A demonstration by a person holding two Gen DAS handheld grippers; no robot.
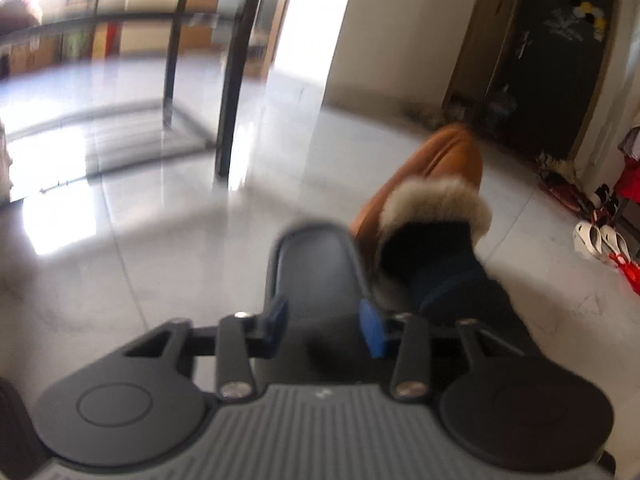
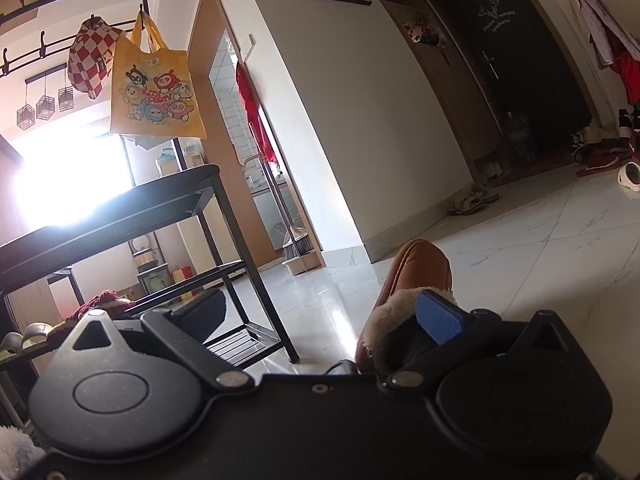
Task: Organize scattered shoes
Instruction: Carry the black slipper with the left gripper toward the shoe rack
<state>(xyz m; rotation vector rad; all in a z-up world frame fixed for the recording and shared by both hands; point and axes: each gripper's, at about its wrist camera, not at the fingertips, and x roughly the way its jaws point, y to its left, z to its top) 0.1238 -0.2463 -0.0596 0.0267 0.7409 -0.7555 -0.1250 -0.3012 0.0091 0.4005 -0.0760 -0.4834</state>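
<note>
The left tongs (image 1: pixel 326 326) are pointing down at the pale tiled floor (image 1: pixel 168 240), their blue pads (image 1: pixel 373 330) standing apart with the heel end of a dark grey slipper (image 1: pixel 316 264) lying between them; the blur keeps me from telling whether the pads are pressing on it. Just to the right of these tongs a brown fur-lined shoe (image 1: pixel 432 176) is sitting on the floor with a person's dark-socked foot (image 1: pixel 436 256) going into it, crowding that side. Ahead and to the left, the black legs of a shoe rack (image 1: pixel 234 92) are standing. Far off to the right, white sandals (image 1: pixel 596 236) and red shoes (image 1: pixel 560 190) are lying by a dark door (image 1: pixel 560 60).

The right tongs (image 2: pixel 320 312) are lying low and level, their jaws spread wide with nothing clamped. The same brown fur-lined shoe (image 2: pixel 416 276) is sitting just ahead, its fur collar touching or just behind the right-hand blue pad (image 2: pixel 440 318). To the left, the shoe rack (image 2: pixel 224 216) is standing close, with a dark red slipper (image 2: pixel 100 304) and a pale shoe (image 2: pixel 28 336) on its lower shelf. Above it a yellow cartoon tote bag (image 2: pixel 156 88) and a red checked cap (image 2: pixel 90 56) are hanging from hooks. Beyond, a broom (image 2: pixel 298 244) is leaning in a doorway, and beige sandals (image 2: pixel 472 200) are lying by the wall.
</note>
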